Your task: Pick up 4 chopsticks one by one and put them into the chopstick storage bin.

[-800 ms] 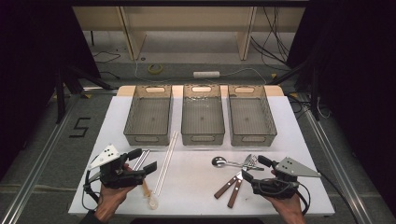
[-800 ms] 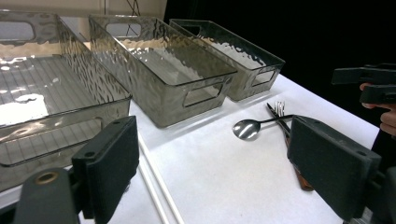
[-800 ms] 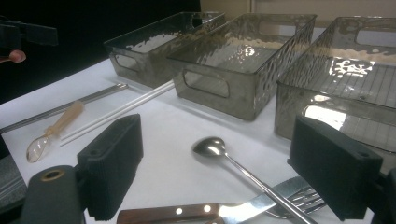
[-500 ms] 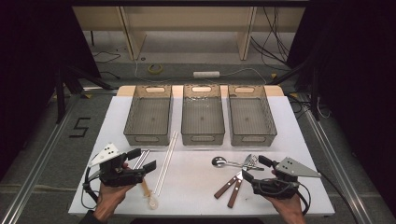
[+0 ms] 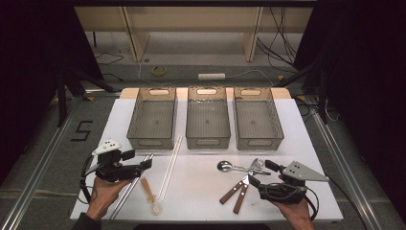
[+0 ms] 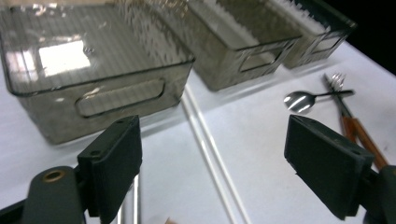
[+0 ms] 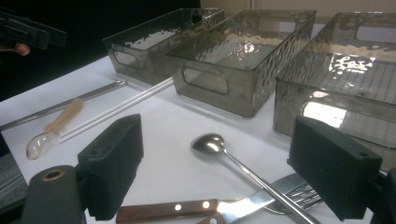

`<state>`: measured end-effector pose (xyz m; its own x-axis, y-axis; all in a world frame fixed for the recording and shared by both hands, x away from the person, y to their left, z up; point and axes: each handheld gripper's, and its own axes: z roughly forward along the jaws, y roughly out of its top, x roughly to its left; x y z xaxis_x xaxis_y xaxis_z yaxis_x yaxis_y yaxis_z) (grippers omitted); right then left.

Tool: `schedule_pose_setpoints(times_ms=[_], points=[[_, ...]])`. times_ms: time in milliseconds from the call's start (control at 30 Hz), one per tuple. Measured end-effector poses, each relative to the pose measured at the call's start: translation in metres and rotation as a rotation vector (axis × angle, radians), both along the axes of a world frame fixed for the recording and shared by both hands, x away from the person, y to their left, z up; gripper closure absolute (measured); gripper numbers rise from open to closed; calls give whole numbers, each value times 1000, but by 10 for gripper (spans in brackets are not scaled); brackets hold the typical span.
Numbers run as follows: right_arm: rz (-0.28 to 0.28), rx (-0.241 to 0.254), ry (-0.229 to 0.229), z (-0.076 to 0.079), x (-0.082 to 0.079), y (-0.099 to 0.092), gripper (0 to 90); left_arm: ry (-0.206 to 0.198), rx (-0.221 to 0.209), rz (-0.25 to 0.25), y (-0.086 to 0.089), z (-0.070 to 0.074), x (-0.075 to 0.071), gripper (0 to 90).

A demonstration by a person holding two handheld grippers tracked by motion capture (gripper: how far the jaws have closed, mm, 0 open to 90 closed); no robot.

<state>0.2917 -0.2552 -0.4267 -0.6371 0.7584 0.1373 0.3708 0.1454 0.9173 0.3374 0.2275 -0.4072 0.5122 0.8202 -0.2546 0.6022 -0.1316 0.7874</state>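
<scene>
Spoon shines, bowl up, on white table.

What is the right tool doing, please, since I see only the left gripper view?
Observer: The right tool hangs open beside two wooden-handled utensils, holding nothing.
Operator: Thank you. Does anything lie close to the left tool, below my picture?
Observer: Yes, a small wooden-handled spoon with a clear bowl lies just to its right on the table.
Operator: And is the far right bin empty?
Observer: It is; the high view shows its floor bare.
</scene>
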Motion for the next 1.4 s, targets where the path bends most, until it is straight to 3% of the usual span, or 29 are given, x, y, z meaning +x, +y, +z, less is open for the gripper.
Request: schedule_pose_setpoints(times_ms=[133,267,500,700,867,1133,1400], points=[[4,-5,12,-1,1,1,186,64,117,6,-3,0,8,197],[8,-6,22,-1,1,1,187,105,197,31,-3,1,16,221],[18,-9,34,-2,2,2,194,222,294,63,3,-10,29,247],[23,-15,40,-2,2,2,194,307,368,90,9,-22,32,322],[26,-18,44,-2,2,3,194,358,415,93,10,-31,32,395],[26,-23,46,-2,2,3,193,416,472,55,9,-38,30,513],[26,-24,48,-2,2,3,194,447,487,36,7,-45,30,600]])
